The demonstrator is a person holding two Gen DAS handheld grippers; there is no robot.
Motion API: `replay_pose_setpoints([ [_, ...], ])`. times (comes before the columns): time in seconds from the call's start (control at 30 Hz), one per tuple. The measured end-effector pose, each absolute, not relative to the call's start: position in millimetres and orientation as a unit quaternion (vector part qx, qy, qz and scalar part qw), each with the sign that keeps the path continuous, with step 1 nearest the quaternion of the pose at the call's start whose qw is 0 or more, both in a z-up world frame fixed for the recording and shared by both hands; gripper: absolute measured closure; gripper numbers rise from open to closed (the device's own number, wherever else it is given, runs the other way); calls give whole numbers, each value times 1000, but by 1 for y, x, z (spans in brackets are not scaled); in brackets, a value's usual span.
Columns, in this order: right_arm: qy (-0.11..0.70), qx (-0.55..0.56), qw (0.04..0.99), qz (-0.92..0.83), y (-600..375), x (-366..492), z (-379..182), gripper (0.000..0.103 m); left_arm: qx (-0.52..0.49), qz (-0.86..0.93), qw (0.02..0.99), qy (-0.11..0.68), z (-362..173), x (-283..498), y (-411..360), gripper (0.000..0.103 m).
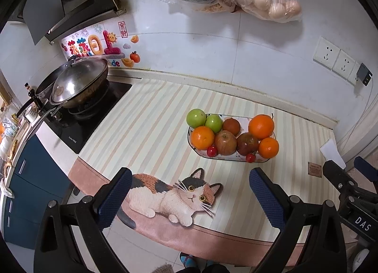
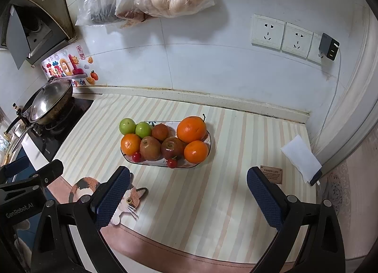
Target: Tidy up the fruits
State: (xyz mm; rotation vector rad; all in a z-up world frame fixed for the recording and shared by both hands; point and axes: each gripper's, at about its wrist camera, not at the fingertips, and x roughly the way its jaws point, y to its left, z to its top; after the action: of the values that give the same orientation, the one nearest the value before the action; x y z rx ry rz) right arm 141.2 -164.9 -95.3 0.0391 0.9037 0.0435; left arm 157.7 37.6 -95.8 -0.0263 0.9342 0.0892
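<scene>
The fruit plate (image 1: 271, 160) sat right of centre in the left wrist view, on the striped mat (image 1: 153, 131), heaped with oranges, apples, green fruits and small red ones. The left gripper (image 1: 190, 192) hung at the lower edge, fingers spread wide, empty. The right gripper (image 2: 189, 192) likewise stood spread and empty, below the plate (image 2: 146, 163)

The bench is covered by a striped cloth mat (image 2: 212, 190) with a cat picture on it. A white oval plate (image 2: 211, 140) full of fruit sits on the mat. Right of the plate lies a white folded paper (image 2: 298, 157). Left of the plate is a black stove (image 1: 94, 117).
</scene>
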Motion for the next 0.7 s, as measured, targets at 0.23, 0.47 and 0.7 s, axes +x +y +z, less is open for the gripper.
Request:
replay_pose_setpoints([
  [0.23,435,22,900,25,-164,141,-94,2,-10,44,895,443,-92,157,36,2],
  [0.47,434,25,900,32,-164,139,-92,2,-7,45,896,441,-90,156,35,2],
  [0.7,436,29,899,36,-163,138,-93,2,-4,47,898,438,-88,154,35,2],
])
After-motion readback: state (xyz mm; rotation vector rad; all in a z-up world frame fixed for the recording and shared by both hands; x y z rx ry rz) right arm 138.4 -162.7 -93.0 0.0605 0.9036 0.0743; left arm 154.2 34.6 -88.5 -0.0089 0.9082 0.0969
